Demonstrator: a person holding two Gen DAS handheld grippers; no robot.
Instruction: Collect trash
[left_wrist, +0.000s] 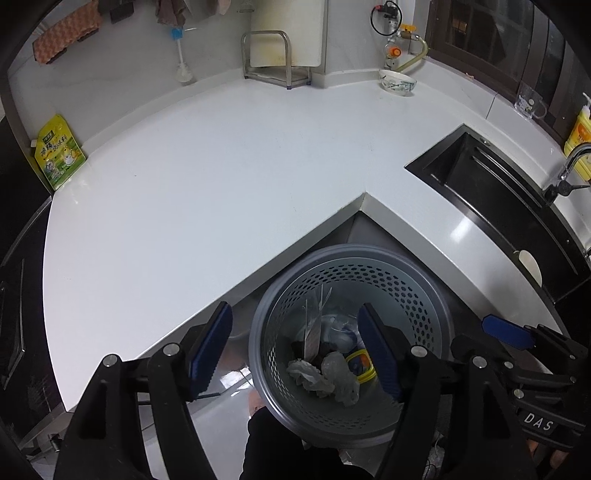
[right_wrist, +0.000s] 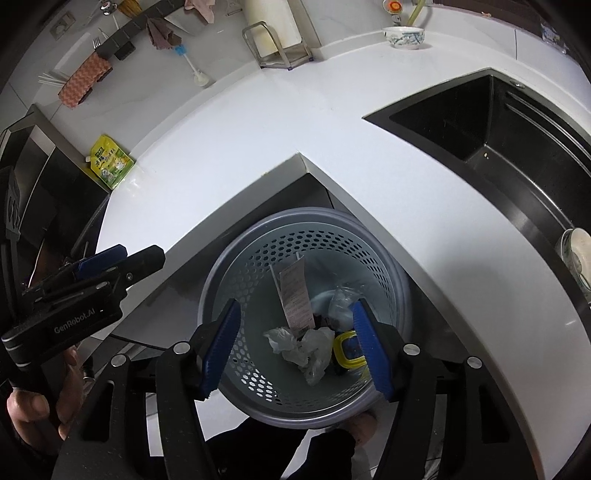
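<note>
Both the left claw (left_wrist: 295, 350) and the right claw (right_wrist: 295, 347) gape wide and empty above the bin (left_wrist: 424, 291). The trash (left_wrist: 321, 376) lies at its bottom, below the worktop (left_wrist: 203, 184) corner.

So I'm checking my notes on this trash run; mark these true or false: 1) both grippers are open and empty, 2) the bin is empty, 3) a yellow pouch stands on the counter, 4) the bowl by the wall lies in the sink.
1) True: left gripper and right gripper are both open, holding nothing.
2) False: the bin holds crumpled tissue, a receipt and other scraps.
3) True: the pouch stands at the counter's left end.
4) False: the bowl sits on the counter, apart from the sink.
</note>
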